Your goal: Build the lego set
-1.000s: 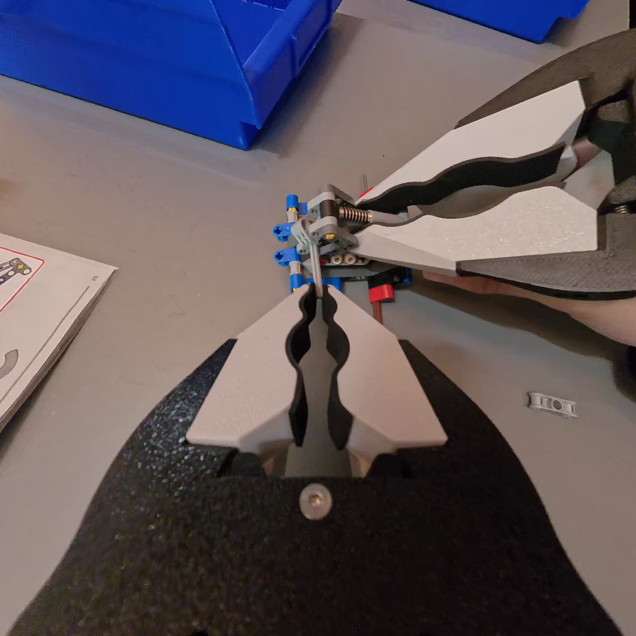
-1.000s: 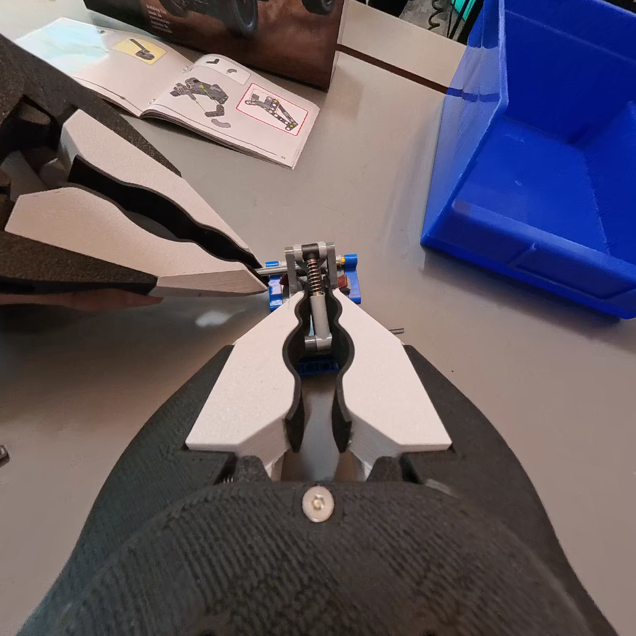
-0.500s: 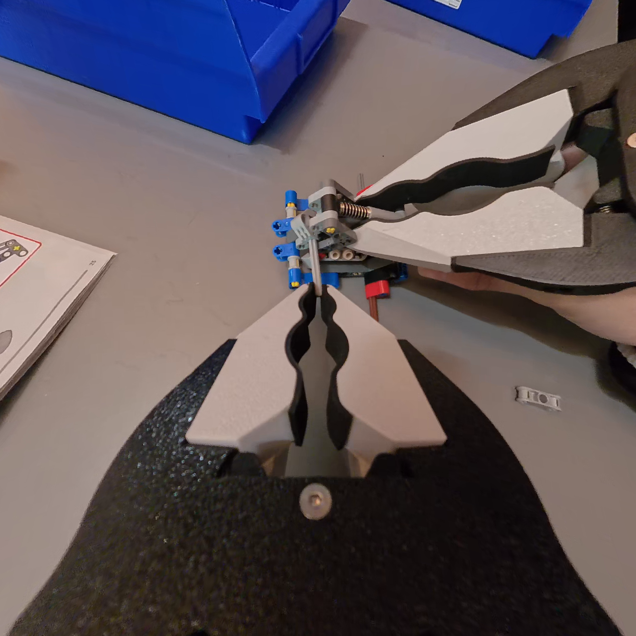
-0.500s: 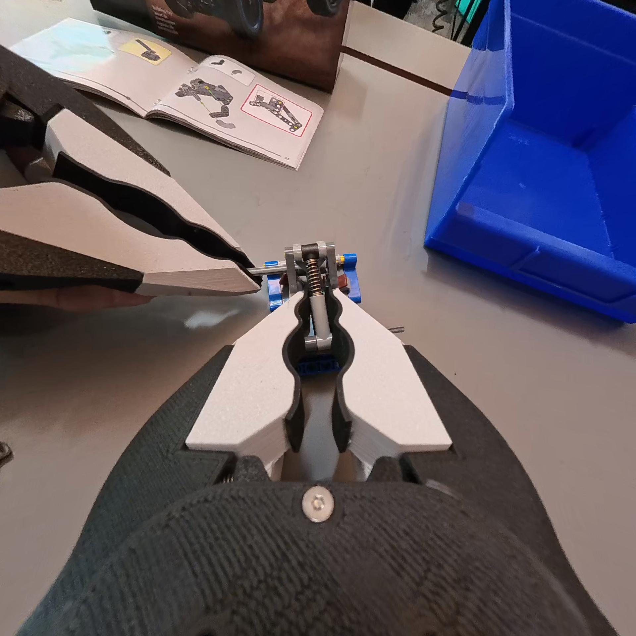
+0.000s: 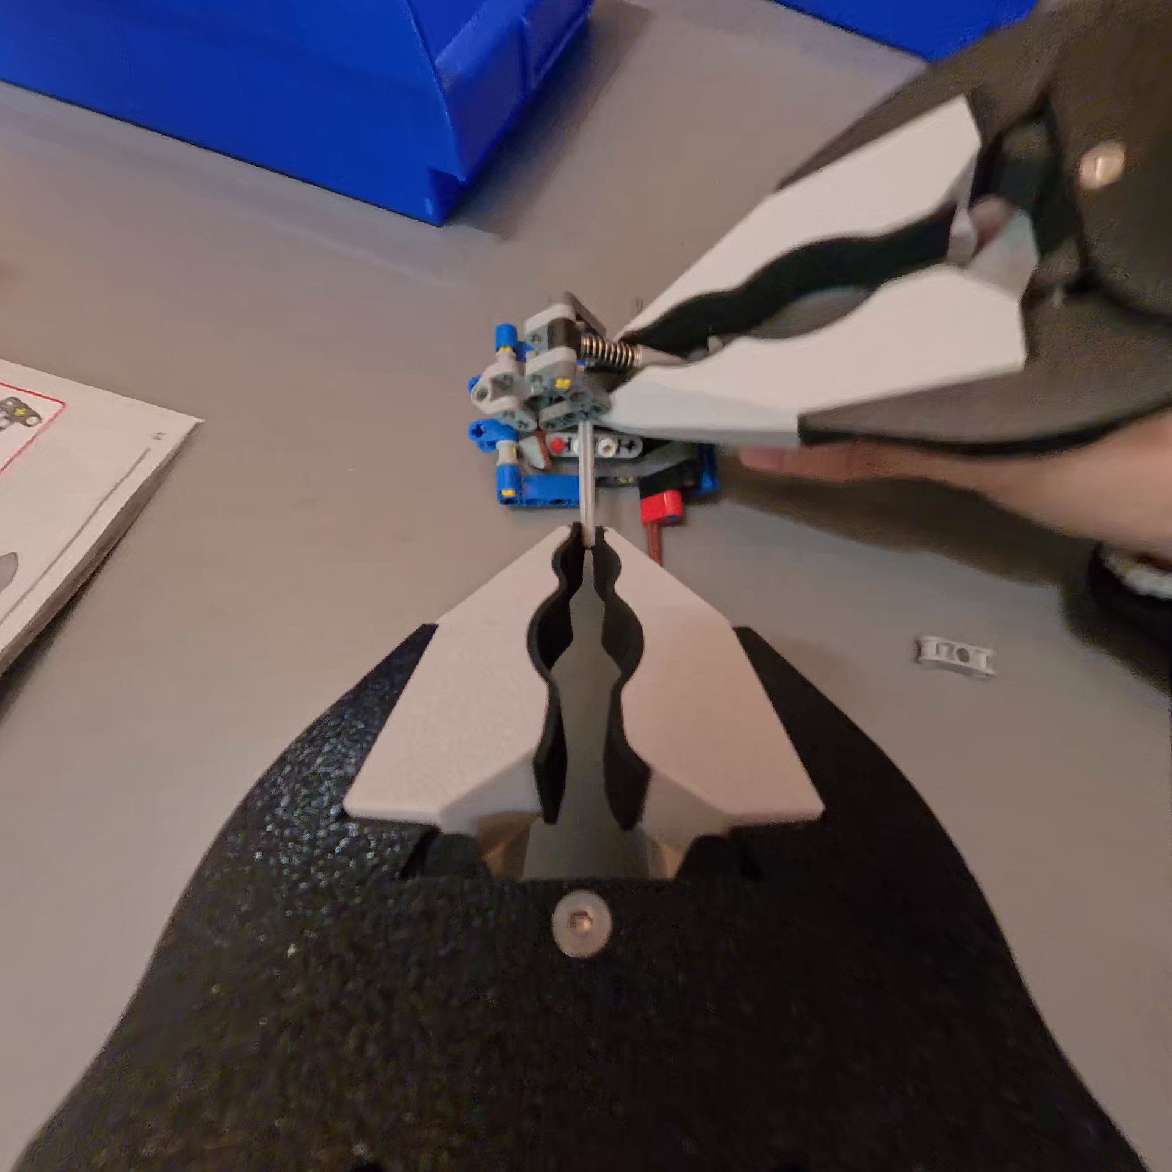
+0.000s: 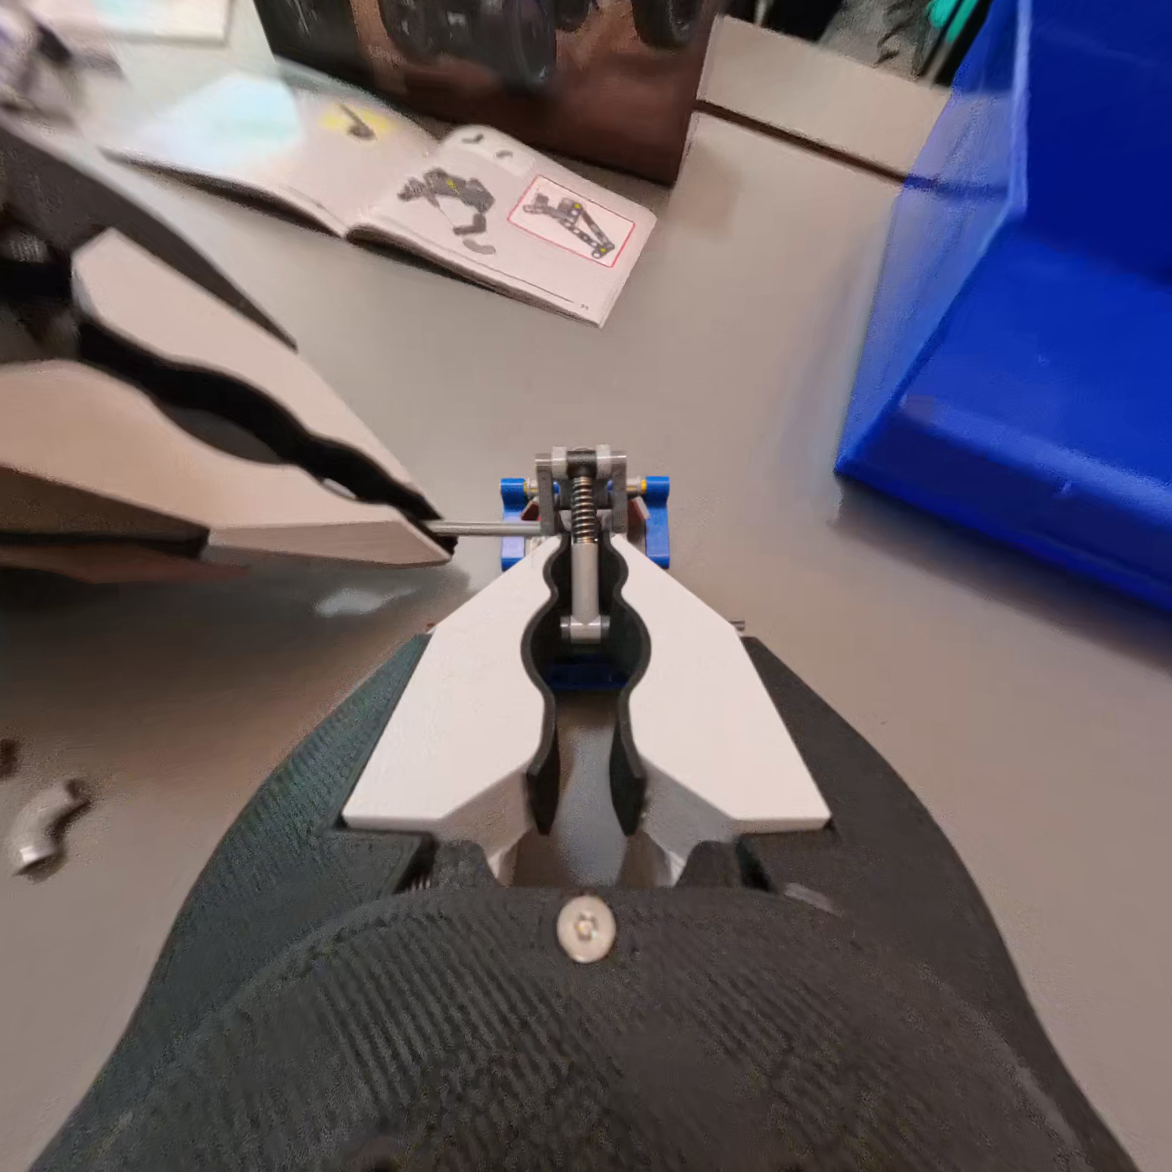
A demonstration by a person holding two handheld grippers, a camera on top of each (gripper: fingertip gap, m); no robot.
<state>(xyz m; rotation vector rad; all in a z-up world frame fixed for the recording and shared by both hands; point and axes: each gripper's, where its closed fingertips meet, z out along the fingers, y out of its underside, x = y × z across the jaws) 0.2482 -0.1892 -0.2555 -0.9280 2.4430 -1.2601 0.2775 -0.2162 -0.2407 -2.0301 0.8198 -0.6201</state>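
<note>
A small building-brick assembly point(image 5: 558, 406) of grey, blue and red parts rests on the grey table point(image 5: 285, 507). My left gripper point(image 5: 588, 536) is shut on the near end of a thin grey axle point(image 5: 588, 482), whose far end runs into the assembly. My right gripper point(image 6: 585, 548) is shut on the grey shock absorber point(image 6: 583, 583) with a metal spring, part of the assembly point(image 6: 583, 501). In the right wrist view the left gripper point(image 6: 441, 536) comes in from the left and pinches the axle point(image 6: 488, 527). In the left wrist view the right gripper point(image 5: 625, 374) comes in from the right.
A blue bin point(image 5: 285, 95) stands behind the assembly and shows at right in the right wrist view point(image 6: 1046, 317). An open instruction booklet point(image 6: 494, 215) lies at the left, with a dark box point(image 6: 507, 63) behind it. A small grey piece point(image 5: 954, 656) and loose parts point(image 6: 44, 824) lie on the table.
More of the axle now shows between my left fingertips and the assembly: the two have drawn apart. Both grips hold as before. The right gripper has shifted a little with the assembly.
</note>
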